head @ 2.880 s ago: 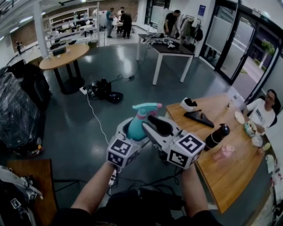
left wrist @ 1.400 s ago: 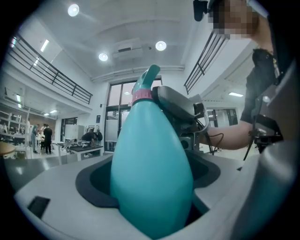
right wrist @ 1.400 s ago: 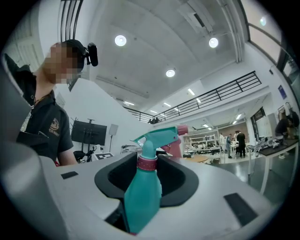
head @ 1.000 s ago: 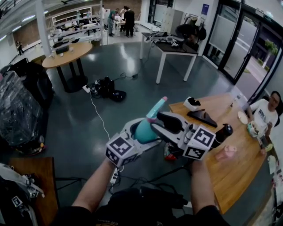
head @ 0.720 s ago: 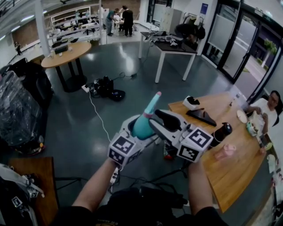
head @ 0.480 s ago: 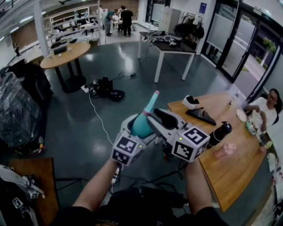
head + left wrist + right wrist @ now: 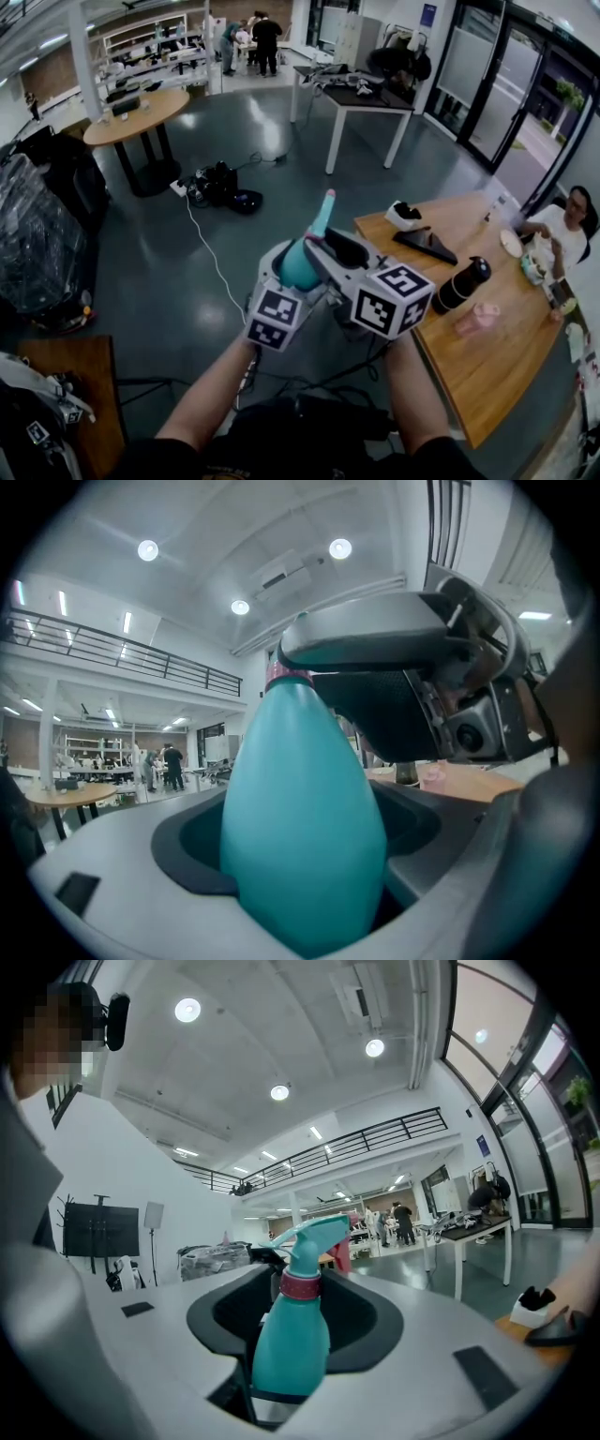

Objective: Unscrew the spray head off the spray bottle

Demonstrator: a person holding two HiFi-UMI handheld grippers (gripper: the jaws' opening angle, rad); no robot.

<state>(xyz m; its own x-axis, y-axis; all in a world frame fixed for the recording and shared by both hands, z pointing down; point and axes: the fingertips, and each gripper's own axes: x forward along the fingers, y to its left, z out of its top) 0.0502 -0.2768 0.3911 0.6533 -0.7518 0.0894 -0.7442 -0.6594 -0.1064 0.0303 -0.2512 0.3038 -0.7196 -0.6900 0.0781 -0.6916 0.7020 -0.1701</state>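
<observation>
A teal spray bottle (image 7: 298, 267) is held in the air in front of me, its nozzle (image 7: 324, 208) pointing away. My left gripper (image 7: 286, 274) is shut on the bottle's body, which fills the left gripper view (image 7: 300, 836). My right gripper (image 7: 323, 246) comes in from the right, and its jaw tips close on the pink collar (image 7: 300, 1285) under the spray head (image 7: 314, 1237). In the left gripper view the right gripper's jaw hides the spray head, and only the collar (image 7: 286, 677) shows below it.
A wooden table (image 7: 469, 366) stands to the right with a black bottle (image 7: 457, 286) and a pink cup (image 7: 476, 319); a person (image 7: 562, 225) sits at its far end. Cables and bags (image 7: 216, 187) lie on the floor ahead. A round table (image 7: 136, 117) stands further back.
The nozzle has swung from pointing right to pointing up and away. The right gripper's marker cube has shifted left and the left cube slightly right; both still hold the bottle.
</observation>
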